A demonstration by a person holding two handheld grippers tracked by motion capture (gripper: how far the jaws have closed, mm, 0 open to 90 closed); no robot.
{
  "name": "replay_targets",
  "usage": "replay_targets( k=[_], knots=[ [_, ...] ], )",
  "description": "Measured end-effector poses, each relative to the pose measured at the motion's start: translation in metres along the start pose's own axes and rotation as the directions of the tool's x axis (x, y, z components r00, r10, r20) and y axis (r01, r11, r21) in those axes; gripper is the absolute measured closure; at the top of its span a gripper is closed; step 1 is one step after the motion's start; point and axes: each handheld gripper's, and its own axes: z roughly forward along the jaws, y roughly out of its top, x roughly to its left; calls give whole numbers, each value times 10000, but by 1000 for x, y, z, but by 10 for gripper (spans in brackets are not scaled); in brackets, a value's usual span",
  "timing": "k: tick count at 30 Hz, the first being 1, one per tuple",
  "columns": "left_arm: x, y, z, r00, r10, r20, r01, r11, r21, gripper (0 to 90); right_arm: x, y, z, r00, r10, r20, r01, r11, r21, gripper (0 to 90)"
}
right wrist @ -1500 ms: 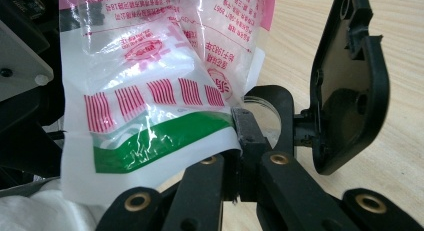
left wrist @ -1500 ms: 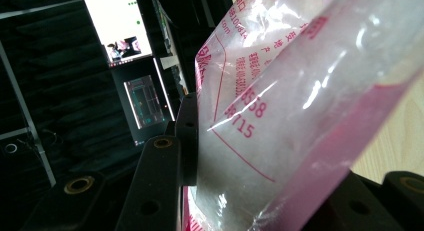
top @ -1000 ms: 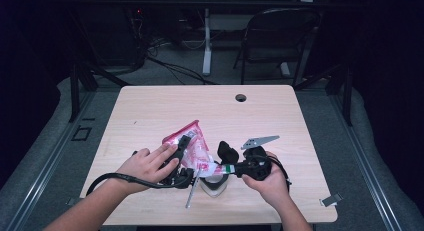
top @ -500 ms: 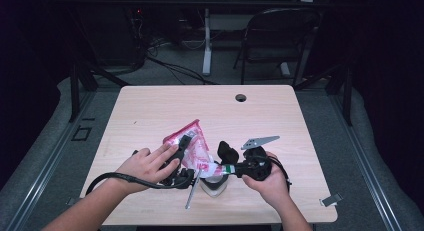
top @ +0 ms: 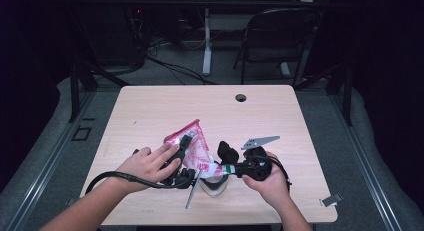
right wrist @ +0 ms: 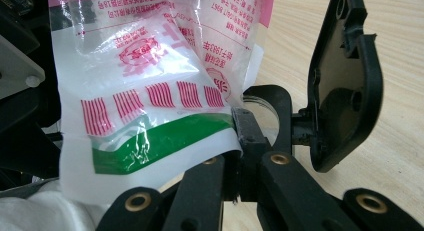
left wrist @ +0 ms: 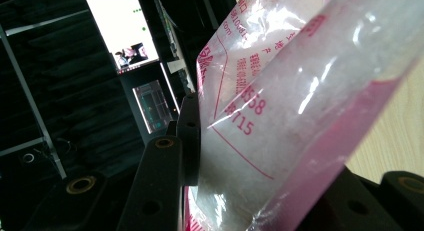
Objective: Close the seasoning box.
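1. The left tool (top: 184, 143) lies near the front middle of the bench (top: 150, 106), with the person's left hand (top: 145, 165) wrapped over it and its cable trailing off to the left.
2. In the left gripper view its jaws are pressed onto a pink-and-clear plastic bag (left wrist: 280, 126), one jaw flat against the bag's printed side and the other under its pink edge, so the left tool is gripping the bag.
3. The bag (top: 192, 146) stands tilted between the two tools, its pink top corner pointing away from the person and its lower end down near the bench's front edge.
4. A white, powdery filling shows through the clear plastic in the left gripper view.
5. A thin grey rod (top: 192, 188) lies on the bench just below the bag, beside a pale rounded thing (top: 214, 187) that I cannot make out.
6. The right tool (right wrist: 240, 141) is closed, pinching the bag's white-and-green printed corner between its jaws.
7. The right hand (top: 272, 183) holds that tool just right of the bag.
8. An open black hinged lid (right wrist: 345, 86) stands just right of the pinched corner.
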Motion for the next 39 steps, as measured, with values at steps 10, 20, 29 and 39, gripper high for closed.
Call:
replay_targets(
  k=[10, 20, 29, 39],
  knots=[
    [1, 1, 0, 10000, 17, 49, -17, 10000, 8, 707, 0, 0, 0, 10000, 5, 7, -5, 10000, -5, 900],
    [2, 2, -1, 9999, 85, 76, -84, 10000, -11, 746, 0, 0, -1, 10000, -18, 53, 18, 10000, 3, 900],
    [3, 3, -2, 9995, 304, -70, -303, 9995, 42, 758, 0, 0, 0, 10000, -25, 72, 25, 10000, -17, 900],
    [5, 4, -3, 9998, 217, 19, -217, 9998, 23, 764, -1, 0, -1, 10000, 15, 57, -14, 10000, -20, 900]
  ],
)
